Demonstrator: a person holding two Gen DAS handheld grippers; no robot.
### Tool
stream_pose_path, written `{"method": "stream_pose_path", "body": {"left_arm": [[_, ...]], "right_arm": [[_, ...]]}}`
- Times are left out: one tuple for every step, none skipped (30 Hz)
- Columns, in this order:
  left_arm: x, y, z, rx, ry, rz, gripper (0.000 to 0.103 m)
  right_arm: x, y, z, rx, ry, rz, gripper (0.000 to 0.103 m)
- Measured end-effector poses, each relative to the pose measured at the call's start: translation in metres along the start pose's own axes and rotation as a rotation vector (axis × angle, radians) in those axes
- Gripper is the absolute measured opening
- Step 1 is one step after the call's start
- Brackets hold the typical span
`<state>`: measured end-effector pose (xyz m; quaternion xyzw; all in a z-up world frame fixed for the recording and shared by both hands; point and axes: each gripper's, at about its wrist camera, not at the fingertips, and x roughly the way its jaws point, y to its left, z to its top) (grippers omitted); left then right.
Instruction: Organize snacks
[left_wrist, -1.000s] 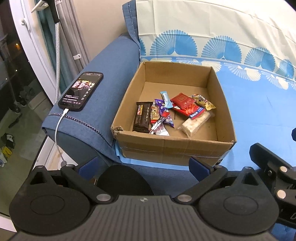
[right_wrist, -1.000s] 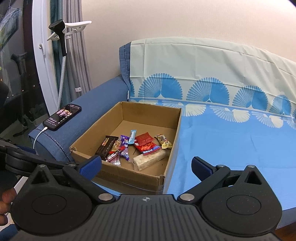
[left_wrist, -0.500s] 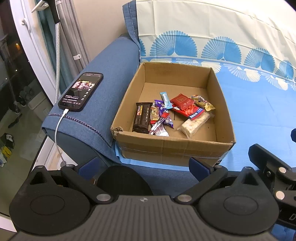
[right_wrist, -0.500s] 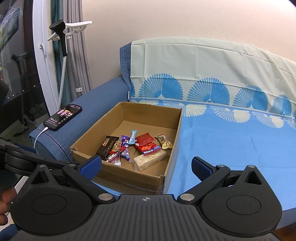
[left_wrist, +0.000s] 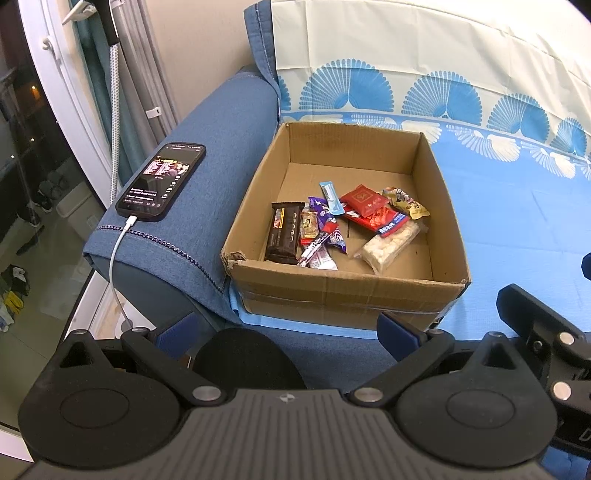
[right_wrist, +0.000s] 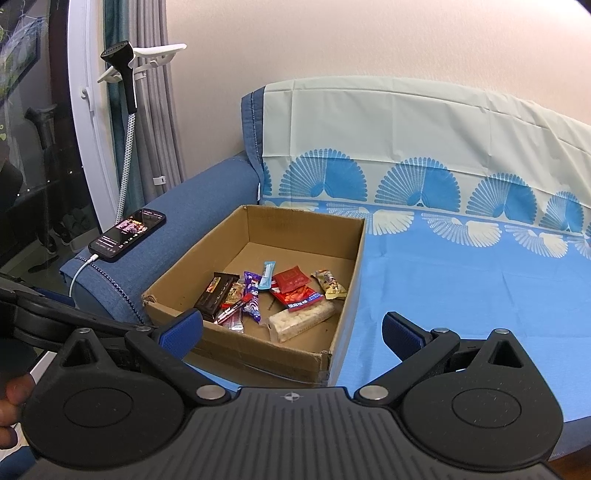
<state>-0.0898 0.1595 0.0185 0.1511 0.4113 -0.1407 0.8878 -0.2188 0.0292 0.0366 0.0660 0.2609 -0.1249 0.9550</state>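
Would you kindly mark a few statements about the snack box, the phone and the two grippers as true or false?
1. The brown cardboard box holds several wrapped snacks. True.
2. The black smartphone lies inside the box. False: it rests on the blue sofa armrest, plugged into a white cable.
3. The left gripper grips a snack. False: it is open and empty.
4. The dark brown chocolate bar lies nearest the box's armrest side. True.
5. The right gripper is open, short of the box. True.
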Motion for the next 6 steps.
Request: {"method": "stream_pose_path", "body": {"left_arm": [[0.0001,-0.0002,-0.0003,0.0,0.002,-0.001,0.103],[0.0002,-0.0001,-0.0007,-0.001,0.003,-0.001,0.103],[0.0,-0.001,-0.0007,-0.001,0.003,0.001,0.103],[0.0,-0.0011,-0.0011,-0.002,0.002,0.003,0.103],[0.0001,-0.001,-0.0016,-0.004,0.002,0.005,0.103],[0.0003,-0.0007,-0.0021,-0.007,0.001,0.008,0.103]], "right_arm": [[0.0001,0.0,-0.0001,0.0,0.0,0.0,0.102],[0.0001,0.0,-0.0001,0.0,0.001,0.0,0.102],[0.0001,0.0,-0.0001,0.0,0.001,0.0,0.102],[0.0001,0.0,-0.0002,0.0,0.0,0.0,0.102],[0.0001,0.0001,-0.0001,0.0,0.001,0.0,0.102],[0.0001,0.0002,-0.0002,0.0,0.001,0.001,0.102]]}}
